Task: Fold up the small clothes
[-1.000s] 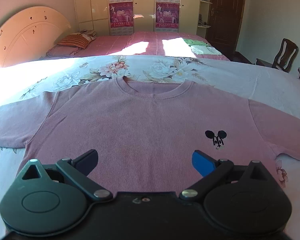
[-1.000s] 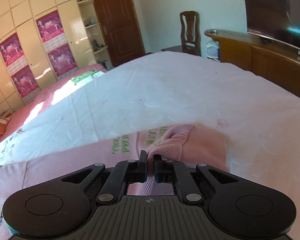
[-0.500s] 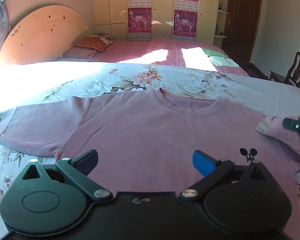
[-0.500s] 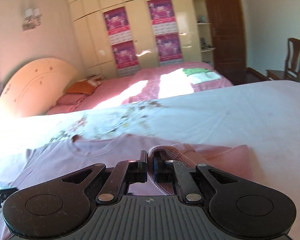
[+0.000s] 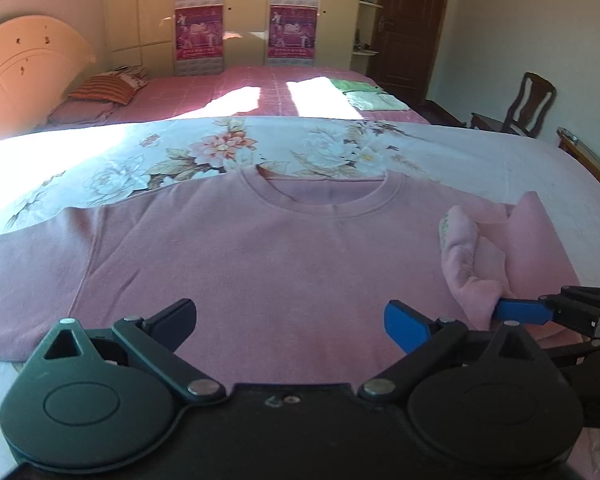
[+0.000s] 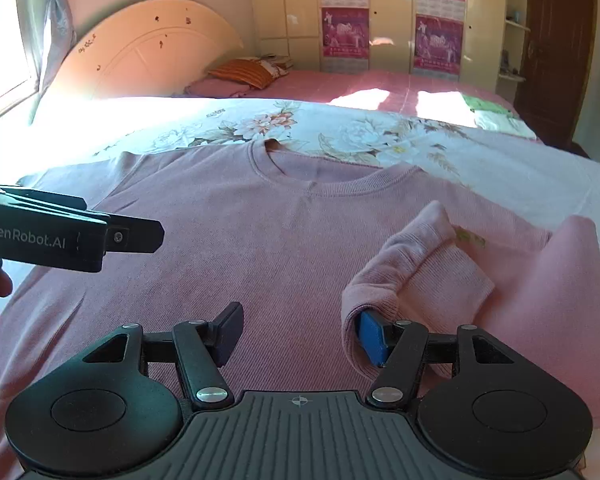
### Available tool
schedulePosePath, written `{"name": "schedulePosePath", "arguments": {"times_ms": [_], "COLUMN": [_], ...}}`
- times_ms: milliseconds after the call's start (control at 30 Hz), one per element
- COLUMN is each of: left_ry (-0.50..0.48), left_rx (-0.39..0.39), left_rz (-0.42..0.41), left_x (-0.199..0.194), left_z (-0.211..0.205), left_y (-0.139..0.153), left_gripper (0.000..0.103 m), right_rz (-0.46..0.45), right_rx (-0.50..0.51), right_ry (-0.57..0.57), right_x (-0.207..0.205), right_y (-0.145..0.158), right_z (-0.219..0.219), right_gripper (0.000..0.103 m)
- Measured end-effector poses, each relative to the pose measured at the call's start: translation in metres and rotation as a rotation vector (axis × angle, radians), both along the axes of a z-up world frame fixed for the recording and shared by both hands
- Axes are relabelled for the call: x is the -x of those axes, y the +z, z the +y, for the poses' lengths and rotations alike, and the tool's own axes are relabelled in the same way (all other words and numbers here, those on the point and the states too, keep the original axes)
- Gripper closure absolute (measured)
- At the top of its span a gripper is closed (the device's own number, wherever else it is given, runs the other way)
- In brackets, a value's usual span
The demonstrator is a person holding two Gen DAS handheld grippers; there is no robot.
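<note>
A pink knit shirt lies flat on the bed, neck away from me; it also shows in the right wrist view. Its right sleeve is folded inward over the chest and lies bunched; it shows in the left wrist view. My right gripper is open over the shirt's lower chest, its blue pad touching the sleeve cuff. My left gripper is open and empty above the shirt's lower middle. The left sleeve lies spread out flat.
The shirt lies on a floral bedsheet. A second bed with a pink cover and folded green clothes stands behind. A wooden chair is at the far right. A curved headboard stands at the left.
My right gripper carried the right sleeve inward over the chest, then opened and let it go. My left gripper stayed open and shifted slightly over the shirt.
</note>
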State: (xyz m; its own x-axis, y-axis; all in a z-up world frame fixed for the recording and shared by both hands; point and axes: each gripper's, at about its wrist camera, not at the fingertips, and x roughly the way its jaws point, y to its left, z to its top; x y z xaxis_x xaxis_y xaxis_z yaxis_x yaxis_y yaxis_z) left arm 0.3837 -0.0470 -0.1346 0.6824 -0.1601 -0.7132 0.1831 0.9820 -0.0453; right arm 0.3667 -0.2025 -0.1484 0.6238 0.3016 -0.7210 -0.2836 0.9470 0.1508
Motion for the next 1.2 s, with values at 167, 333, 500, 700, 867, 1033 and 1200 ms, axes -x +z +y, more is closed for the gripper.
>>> {"name": "schedulePosePath", "arguments": {"times_ms": [167, 333, 500, 700, 867, 1033, 1200], "left_ry": [-0.196, -0.328, -0.297, -0.31, -0.358, -0.35, -0.309], "left_rx": [0.001, -0.072, -0.113, -0.119, -0.184, -0.202, -0.138], "left_rz": [-0.024, -0.028, -0.049, -0.008, -0.07, -0.08, -0.088], "left_x": [0.007, 0.015, 0.009, -0.005, 0.009, 0.014, 0.001], "left_z": [-0.048, -0.099, -0.117, -0.121, -0.128, -0.122, -0.128], "left_y": [-0.005, -0.024, -0.041, -0.06, -0.059, -0.061, -0.062], "left_gripper": [0.004, 0.004, 0.015, 0.061, 0.047, 0.034, 0.047], "right_rz": [-0.006, 0.01, 0.041, 0.03, 0.033, 0.036, 0.038], "right_rx": [-0.017, -0.014, -0.088, -0.112, -0.108, -0.118, -0.118], "right_ry": [-0.139, -0.28, -0.399, -0.46, -0.478, -0.492, -0.499], "right_x": [0.034, 0.053, 0.072, 0.085, 0.086, 0.087, 0.086], "right_y": [0.016, 0.016, 0.012, 0.012, 0.008, 0.005, 0.004], "right_z": [-0.049, -0.094, -0.129, -0.144, -0.148, -0.153, -0.153], "right_gripper": [0.042, 0.042, 0.042, 0.042, 0.042, 0.042, 0.042]}}
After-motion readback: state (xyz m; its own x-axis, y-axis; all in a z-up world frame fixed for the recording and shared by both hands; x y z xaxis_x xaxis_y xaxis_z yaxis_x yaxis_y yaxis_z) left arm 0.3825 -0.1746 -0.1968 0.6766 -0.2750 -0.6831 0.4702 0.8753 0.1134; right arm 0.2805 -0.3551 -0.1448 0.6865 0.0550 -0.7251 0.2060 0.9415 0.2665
